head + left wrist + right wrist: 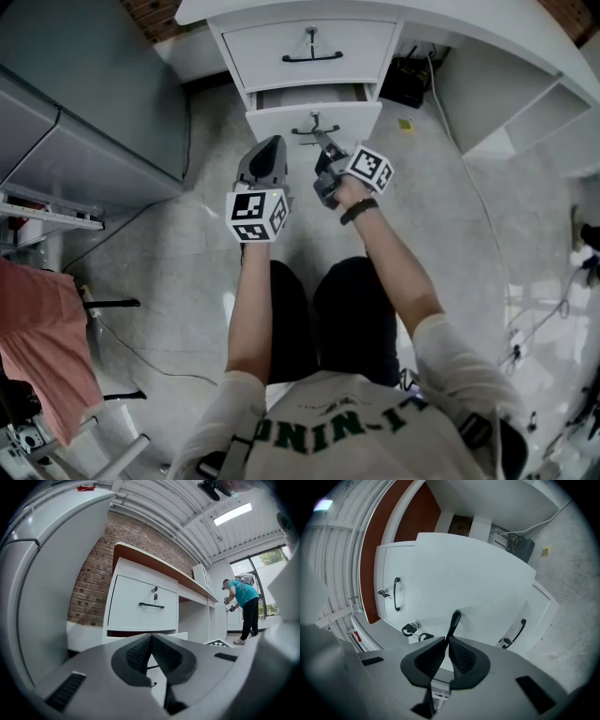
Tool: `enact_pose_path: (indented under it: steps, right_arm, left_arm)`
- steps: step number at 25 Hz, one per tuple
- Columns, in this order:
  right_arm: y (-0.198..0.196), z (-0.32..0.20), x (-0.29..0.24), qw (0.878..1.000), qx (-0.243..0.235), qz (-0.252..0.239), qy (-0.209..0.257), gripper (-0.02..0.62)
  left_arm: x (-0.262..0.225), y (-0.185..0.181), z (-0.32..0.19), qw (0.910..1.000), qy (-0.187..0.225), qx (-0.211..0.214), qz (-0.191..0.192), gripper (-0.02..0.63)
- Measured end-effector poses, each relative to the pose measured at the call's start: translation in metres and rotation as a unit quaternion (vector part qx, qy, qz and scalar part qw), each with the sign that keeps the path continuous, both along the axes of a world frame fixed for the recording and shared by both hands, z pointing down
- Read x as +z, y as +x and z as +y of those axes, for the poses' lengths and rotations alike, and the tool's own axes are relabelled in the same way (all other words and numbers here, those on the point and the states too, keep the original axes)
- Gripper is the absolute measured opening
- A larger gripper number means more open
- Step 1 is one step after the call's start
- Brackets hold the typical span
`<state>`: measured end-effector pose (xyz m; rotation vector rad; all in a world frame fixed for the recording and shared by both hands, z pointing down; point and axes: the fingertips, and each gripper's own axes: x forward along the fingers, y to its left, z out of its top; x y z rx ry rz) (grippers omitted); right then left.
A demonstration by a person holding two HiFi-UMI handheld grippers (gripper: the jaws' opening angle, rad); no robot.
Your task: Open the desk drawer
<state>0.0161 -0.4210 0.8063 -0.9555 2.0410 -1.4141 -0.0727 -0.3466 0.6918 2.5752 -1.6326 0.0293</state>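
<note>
The white desk [487,28] has a stack of drawers. Its top drawer [361,42] is closed. The second drawer [356,118] stands pulled out a little, with a dark gap above its front. My right gripper [322,141] is shut on that drawer's black handle [453,620], which sticks out between the pads [461,656]. A key [410,629] hangs in the lock beside it. My left gripper [271,145] hovers just left of the drawer front, shut and holding nothing [151,640]. A third drawer's handle [517,631] shows below.
A grey cabinet [84,112] stands to the left. A black box [409,81] with cables sits under the desk. Pink cloth [37,347] hangs on a stand at lower left. My knees are close behind the grippers. A person in a teal shirt [243,604] stands far off.
</note>
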Motion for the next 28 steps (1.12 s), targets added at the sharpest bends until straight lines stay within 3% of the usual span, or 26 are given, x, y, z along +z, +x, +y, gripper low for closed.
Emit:
enact_pose_path:
  steps: [13, 28]
  right_arm:
    - [0.004, 0.042, 0.005, 0.999, -0.014, -0.01, -0.036, 0.025]
    - [0.01, 0.088, 0.004, 0.999, -0.023, -0.015, -0.034, 0.025]
  left_arm:
    - [-0.002, 0.01, 0.024, 0.9999, 0.0, 0.017, 0.001, 0.0]
    - [-0.007, 0.013, 0.05, 0.9997, 0.003, 0.025, -0.007, 0.0]
